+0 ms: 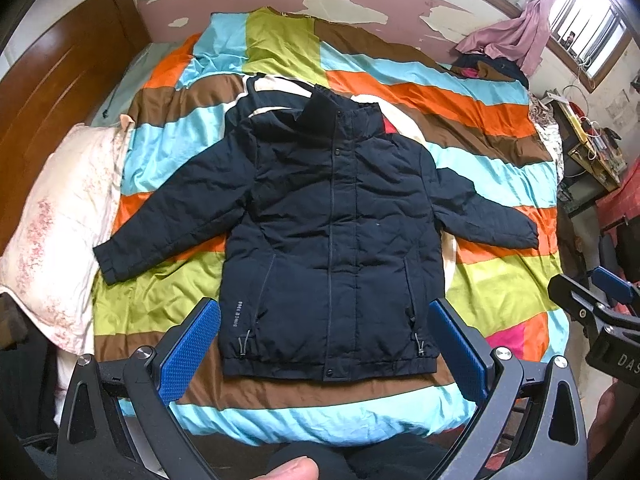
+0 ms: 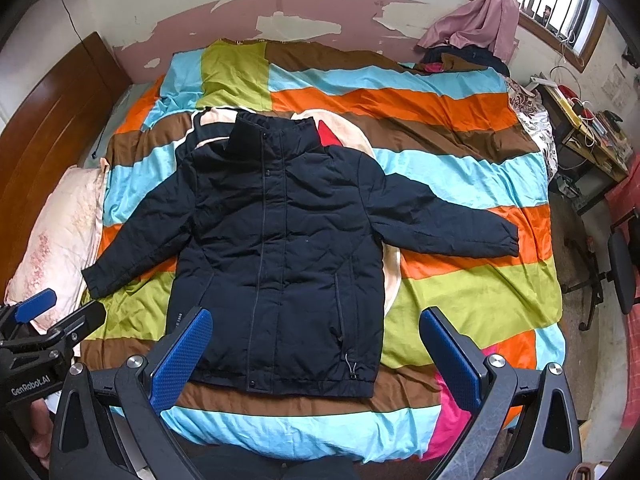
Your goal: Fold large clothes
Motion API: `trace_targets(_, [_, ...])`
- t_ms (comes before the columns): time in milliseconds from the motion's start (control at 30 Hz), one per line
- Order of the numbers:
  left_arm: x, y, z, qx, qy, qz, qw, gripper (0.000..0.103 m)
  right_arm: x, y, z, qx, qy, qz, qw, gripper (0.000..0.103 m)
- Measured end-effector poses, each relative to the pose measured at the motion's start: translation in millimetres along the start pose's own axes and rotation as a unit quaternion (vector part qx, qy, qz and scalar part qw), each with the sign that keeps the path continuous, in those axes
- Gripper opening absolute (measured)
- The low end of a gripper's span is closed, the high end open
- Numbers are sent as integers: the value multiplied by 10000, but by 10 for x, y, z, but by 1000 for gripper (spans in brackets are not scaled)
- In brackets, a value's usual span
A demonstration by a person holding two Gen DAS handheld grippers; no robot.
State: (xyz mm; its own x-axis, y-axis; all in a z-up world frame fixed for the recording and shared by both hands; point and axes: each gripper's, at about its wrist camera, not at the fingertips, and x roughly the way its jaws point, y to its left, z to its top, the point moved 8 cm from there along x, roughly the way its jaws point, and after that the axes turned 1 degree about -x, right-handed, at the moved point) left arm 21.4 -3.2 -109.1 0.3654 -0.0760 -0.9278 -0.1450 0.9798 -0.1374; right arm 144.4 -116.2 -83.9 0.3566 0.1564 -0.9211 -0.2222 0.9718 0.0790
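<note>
A dark navy padded jacket (image 1: 332, 240) (image 2: 276, 248) lies flat, front up, on the striped bedspread, both sleeves spread outward and collar pointing to the wall. A cream garment (image 2: 340, 128) shows beneath it near the collar. My left gripper (image 1: 325, 340) hovers open above the jacket's hem, blue pads wide apart, holding nothing. My right gripper (image 2: 316, 350) is open too, above the hem's right corner, empty. Each gripper shows at the edge of the other's view: the right gripper (image 1: 596, 300), the left gripper (image 2: 52, 312).
The bed's bedspread (image 1: 500, 292) carries blue, orange, green and brown stripes. A floral pillow (image 1: 60, 232) lies at the left by the wooden headboard (image 1: 52, 80). Clothes pile (image 2: 464, 56) sits at the far right corner. A desk (image 2: 588, 140) and chair (image 2: 620, 264) stand to the right.
</note>
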Motion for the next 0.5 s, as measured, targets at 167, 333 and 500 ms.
trace_targets(167, [274, 12, -10, 15, 53, -900, 9959, 101, 72, 65, -49, -64, -456, 108, 9989, 103])
trace_targets(333, [808, -18, -171, 406, 512, -1062, 9922, 101, 652, 40, -351, -376, -161, 251, 9988, 103])
trace_targets(500, [1497, 81, -319, 737, 774, -546, 9928, 101, 1351, -154, -851, 17, 466, 691, 9965, 103])
